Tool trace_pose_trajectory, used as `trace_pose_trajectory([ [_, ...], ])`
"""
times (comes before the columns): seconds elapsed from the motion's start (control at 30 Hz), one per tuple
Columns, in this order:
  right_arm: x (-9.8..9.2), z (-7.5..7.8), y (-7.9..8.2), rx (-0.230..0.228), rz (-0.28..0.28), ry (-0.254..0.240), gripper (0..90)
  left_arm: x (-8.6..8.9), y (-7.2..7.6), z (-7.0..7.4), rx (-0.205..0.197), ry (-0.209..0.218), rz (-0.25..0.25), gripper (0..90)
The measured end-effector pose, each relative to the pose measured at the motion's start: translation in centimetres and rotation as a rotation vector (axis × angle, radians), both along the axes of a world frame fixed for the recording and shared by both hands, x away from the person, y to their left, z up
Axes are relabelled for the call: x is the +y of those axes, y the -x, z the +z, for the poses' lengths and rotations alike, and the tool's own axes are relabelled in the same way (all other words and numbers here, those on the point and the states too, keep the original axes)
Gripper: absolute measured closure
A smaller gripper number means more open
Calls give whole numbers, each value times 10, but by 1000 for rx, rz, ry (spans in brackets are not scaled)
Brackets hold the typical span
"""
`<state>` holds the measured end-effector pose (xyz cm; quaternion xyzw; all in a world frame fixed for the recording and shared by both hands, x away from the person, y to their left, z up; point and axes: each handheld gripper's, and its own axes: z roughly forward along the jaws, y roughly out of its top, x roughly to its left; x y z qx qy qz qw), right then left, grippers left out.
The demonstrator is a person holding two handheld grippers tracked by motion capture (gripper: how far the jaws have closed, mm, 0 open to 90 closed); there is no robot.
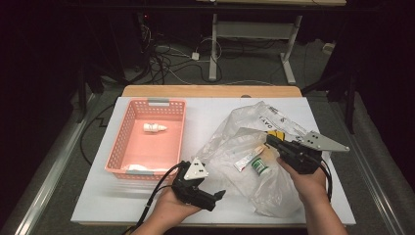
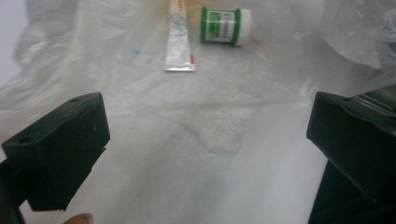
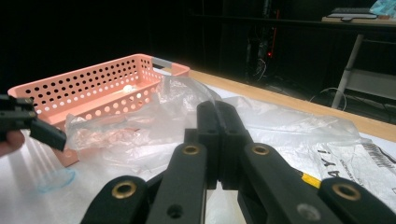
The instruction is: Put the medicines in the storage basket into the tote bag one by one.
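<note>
Left of the plastic bag (image 1: 254,161): pink perforated basket (image 1: 122,142) on the white table (image 1: 205,112), holding a small white bottle (image 1: 154,128) near its far end and a white item (image 1: 138,168) against its near wall — not identifiable.

Between basket and bag, nearer the table's front edge: left gripper (image 1: 218,196) in a hand, jaws spread wide with nothing between them, pointed toward the bag. From the left gripper view, seen through the clear film ahead of the jaws: a flat tube (image 2: 179,42) and, just beside it, a green-and-white bottle (image 2: 225,26) lying on its side — label unreadable.

In the bag, from the high view: same tube and bottle side by side, lying within the crumpled film near its middle.

At the bag's right part: right gripper (image 1: 270,142), jaws pressed together; from the right gripper view, film (image 3: 280,126) bunched at the jaw tips, apparently pinched. Same view shows printed lettering and a yellow patch on the bag to the jaws' right, and the basket's holed side wall beyond the bag.
</note>
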<state>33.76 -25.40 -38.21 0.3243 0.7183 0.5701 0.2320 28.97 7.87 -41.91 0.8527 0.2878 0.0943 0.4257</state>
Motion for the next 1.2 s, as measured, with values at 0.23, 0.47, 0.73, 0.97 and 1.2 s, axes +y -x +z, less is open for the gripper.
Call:
trace_pose_trajectory([
  [0.23, -2, 1, 0, -4, -2, 1, 900, 26, -4, 6, -4, 28, 69, 0],
  [0.47, -2, 2, 1, -9, -1, 1, 900, 51, -11, 9, -9, 26, 150, 0],
  [0.73, -3, 1, 1, -5, -5, -3, 900, 74, -20, 8, 0, 20, 219, 0],
  [0.97, -5, 1, 0, -10, -7, -2, 900, 94, -26, 6, 2, 1, 284, 0],
  [1.2, -5, 1, 1, -6, -8, -3, 900, 121, -31, 4, 11, -2, 366, 0],
])
